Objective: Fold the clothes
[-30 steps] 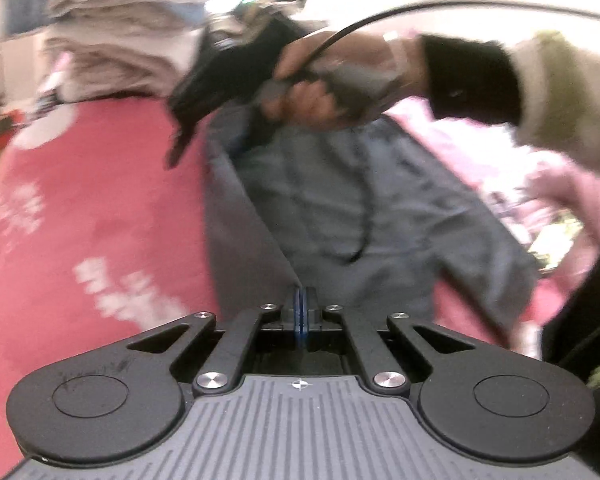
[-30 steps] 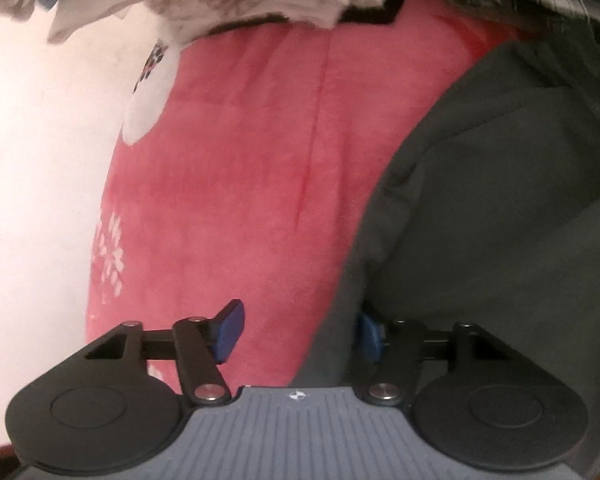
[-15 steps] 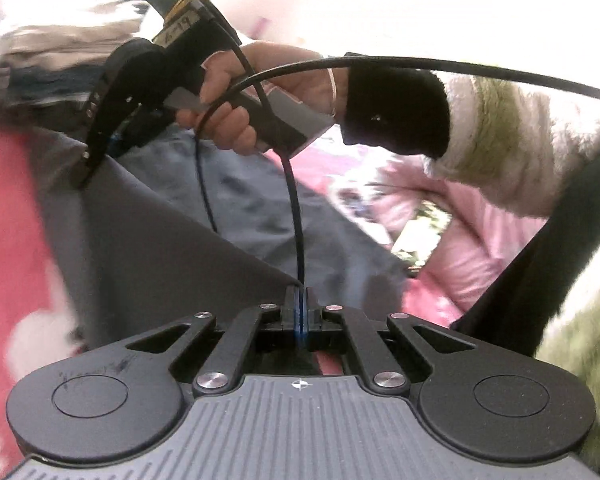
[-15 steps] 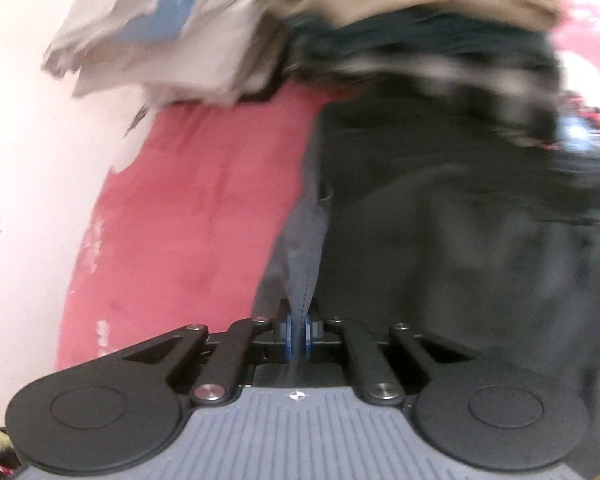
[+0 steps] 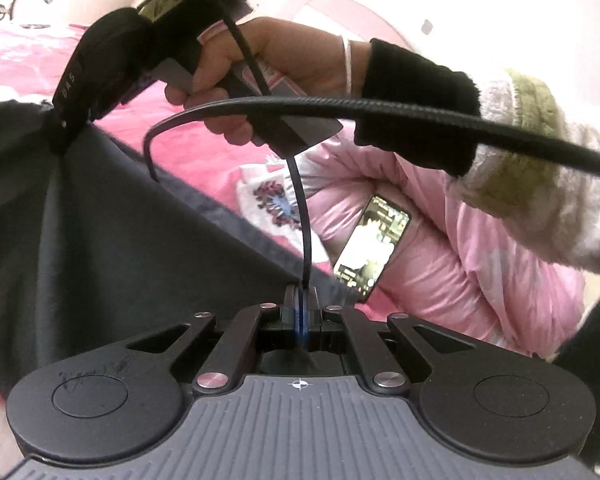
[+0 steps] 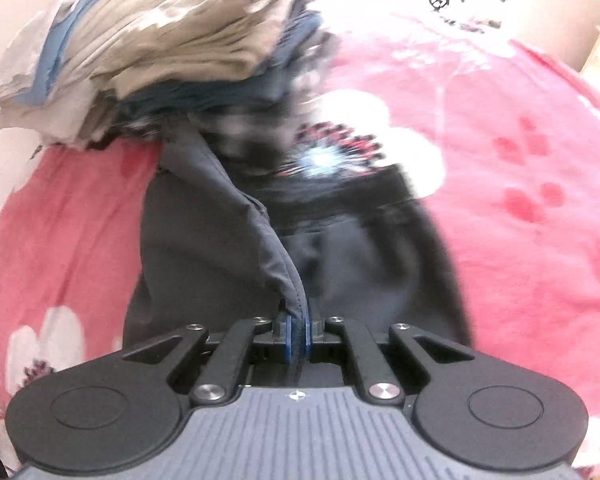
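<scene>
i've got 2 tools in play. my left tool [image 5: 302, 312] is pinched fully closed on an edge of the garment [image 5: 112, 240] & on 1 thin black cord [image 5: 300, 200] that runs up out of it. my right tool [image 6: 297, 340] is clamped narrow on a hem of the same dark grey garment, its 2 blue pads [image 6: 287, 338] pressing the fold. in the left view the right tool grips the far corner, a hand [image 5: 260, 64] on its handle, so the cloth hangs stretched between both above the pink bed [image 6: 520, 200]. 1 stack [image 6: 148, 52] of folded clothes sits behind. 1 phone [image 5: 372, 248] lies on 1 pink jacket [image 5: 460, 264].
</scene>
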### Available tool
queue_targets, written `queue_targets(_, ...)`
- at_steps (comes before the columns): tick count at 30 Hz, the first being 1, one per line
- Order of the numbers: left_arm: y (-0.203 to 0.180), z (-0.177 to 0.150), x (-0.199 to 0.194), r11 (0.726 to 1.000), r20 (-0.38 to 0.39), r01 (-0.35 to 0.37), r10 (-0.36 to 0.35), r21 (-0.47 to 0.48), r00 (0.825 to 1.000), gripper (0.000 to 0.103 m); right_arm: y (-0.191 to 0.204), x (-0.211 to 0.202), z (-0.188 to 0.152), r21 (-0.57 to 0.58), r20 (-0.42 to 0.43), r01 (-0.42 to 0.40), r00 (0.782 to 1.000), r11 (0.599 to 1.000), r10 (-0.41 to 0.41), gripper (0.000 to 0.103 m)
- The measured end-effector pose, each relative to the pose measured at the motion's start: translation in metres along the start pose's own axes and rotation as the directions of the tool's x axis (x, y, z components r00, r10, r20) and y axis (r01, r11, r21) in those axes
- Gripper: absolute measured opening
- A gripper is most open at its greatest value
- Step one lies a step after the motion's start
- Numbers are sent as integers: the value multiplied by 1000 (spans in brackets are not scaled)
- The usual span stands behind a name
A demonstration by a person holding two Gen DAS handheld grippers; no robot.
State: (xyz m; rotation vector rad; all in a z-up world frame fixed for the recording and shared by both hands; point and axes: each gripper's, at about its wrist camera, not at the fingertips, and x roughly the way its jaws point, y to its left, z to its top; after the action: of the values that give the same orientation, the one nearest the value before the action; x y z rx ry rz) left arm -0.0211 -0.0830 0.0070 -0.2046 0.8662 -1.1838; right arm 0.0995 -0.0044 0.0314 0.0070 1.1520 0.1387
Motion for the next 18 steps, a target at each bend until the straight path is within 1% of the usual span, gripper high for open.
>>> queue_targets(4, -1, 16, 33, 1000, -11, 28, -28, -9, 1000, 0, -33, -1, -6, -9, 7, 27, 1000, 1000, -27, 7)
queue_targets(9, -1, 30, 66, 998, -41, 52, -53, -21, 998, 0, -71, 6, -20, 18, 3, 32, 999, 999, -32, 7)
queue_targets(13, 1, 32, 85, 998, -65, 57, -60, -35, 996, 0, -95, 15, -35, 62, -1, 35, 999, 997, -35, 7)
queue_targets(18, 6, 33, 106, 996, -87, 64, -69, -59, 994, 0, -114, 25, -52, 105, -16, 46, 999, 993, -45, 7)
